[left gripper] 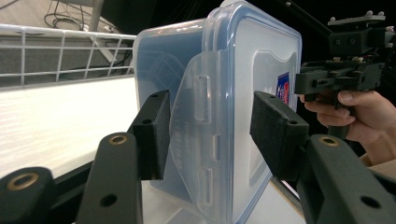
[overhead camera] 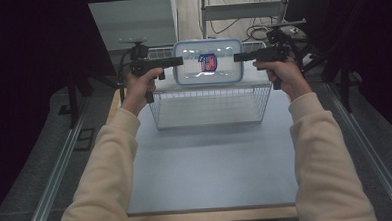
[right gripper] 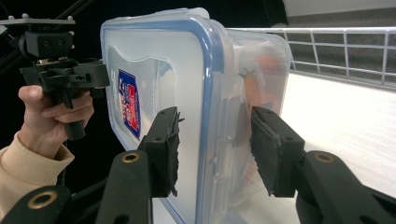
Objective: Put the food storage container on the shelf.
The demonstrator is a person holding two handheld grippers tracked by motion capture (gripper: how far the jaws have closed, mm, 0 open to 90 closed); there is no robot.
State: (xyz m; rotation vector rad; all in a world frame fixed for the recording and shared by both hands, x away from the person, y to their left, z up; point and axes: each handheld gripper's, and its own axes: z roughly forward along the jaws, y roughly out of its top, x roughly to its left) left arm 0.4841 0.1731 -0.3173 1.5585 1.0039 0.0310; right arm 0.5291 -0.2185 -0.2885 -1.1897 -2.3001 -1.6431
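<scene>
A lidded plastic container (overhead camera: 208, 62) hangs above the wire basket (overhead camera: 211, 106), clamped at opposite short ends by left tongs (overhead camera: 180, 61) and right tongs (overhead camera: 236, 57), its long axis spanning them.

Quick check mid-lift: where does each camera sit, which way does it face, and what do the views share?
High view: above the person, looking down at container over basket; sleeves, both hands.
Left gripper view: on left gripper, jaws astride container's side latch; opposite hand beyond.
Right gripper view: on right gripper, same from the other end.
Shared: the container's red-blue label.
</scene>
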